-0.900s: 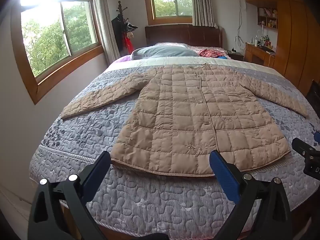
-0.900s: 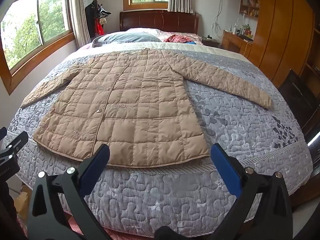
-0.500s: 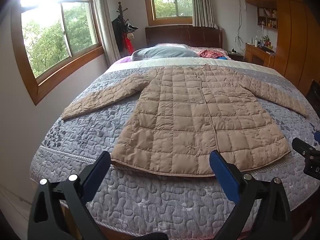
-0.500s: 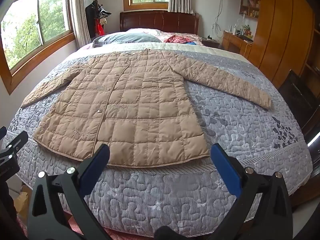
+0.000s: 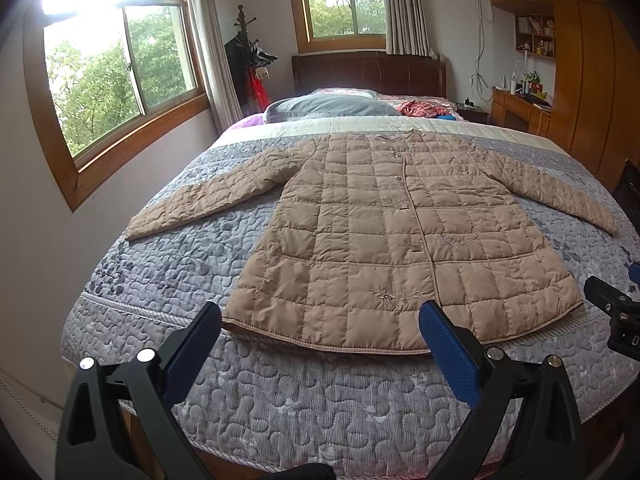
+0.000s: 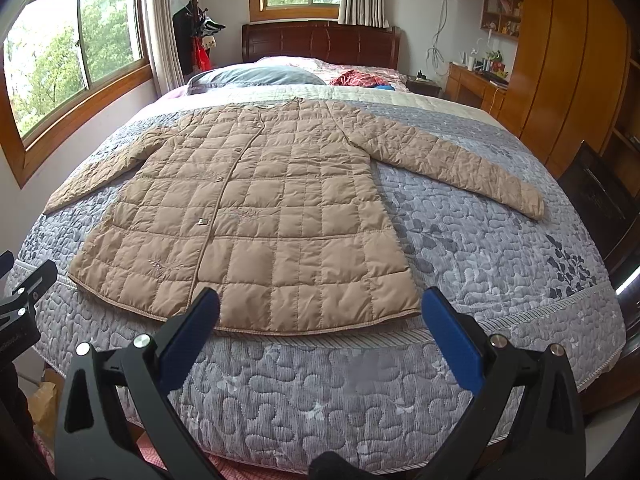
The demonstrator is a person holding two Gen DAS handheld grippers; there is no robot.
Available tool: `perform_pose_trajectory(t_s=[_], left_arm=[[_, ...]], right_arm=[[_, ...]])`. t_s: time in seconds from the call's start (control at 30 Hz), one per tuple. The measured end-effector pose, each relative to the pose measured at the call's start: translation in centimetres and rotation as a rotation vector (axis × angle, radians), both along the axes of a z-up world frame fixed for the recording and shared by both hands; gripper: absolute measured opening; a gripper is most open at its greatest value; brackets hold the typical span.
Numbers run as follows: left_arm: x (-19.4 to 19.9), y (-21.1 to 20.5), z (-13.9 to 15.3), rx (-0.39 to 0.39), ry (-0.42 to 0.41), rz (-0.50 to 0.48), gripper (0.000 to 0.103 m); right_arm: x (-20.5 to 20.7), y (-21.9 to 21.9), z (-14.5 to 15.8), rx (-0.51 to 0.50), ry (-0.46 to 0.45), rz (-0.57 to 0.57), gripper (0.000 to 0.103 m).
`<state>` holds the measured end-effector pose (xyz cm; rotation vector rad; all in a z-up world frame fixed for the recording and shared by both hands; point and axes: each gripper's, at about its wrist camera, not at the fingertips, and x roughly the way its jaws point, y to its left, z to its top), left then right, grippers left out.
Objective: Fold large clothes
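Tan coat [image 5: 392, 236] flat mid-frame on the bedspread [image 5: 320, 400], collar far, hem near, long axis running away from me, w/ my left claw [image 5: 320, 344] & right claw [image 6: 320, 332] both wide, empty, just short of hem.

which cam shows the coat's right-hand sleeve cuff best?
Right wrist: the sleeve lies whole, its cuff clear on the quilt. Left wrist shows that cuff squeezed against the frame's edge.
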<state>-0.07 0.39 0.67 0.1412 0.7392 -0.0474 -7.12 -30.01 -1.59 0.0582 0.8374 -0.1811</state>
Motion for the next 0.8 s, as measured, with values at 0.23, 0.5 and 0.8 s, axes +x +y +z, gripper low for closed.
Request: perform_pose_trajectory(t_s=[0.23, 0.5, 0.8], left_arm=[[0.07, 0.19, -0.11, 0.001, -0.003, 0.002, 0.099], [0.06, 0.24, -0.12, 0.004, -0.003, 0.003, 0.099], [0.01, 0.22, -0.19, 0.007, -0.006, 0.004, 0.099]], right_arm=[[-0.08, -0.04, -0.10, 0.000, 0.002, 0.000, 0.100], [0.04, 0.10, -0.10, 0.002, 0.004, 0.001, 0.100], [0.00, 0.15, -0.16, 0.002, 0.004, 0.001, 0.100]])
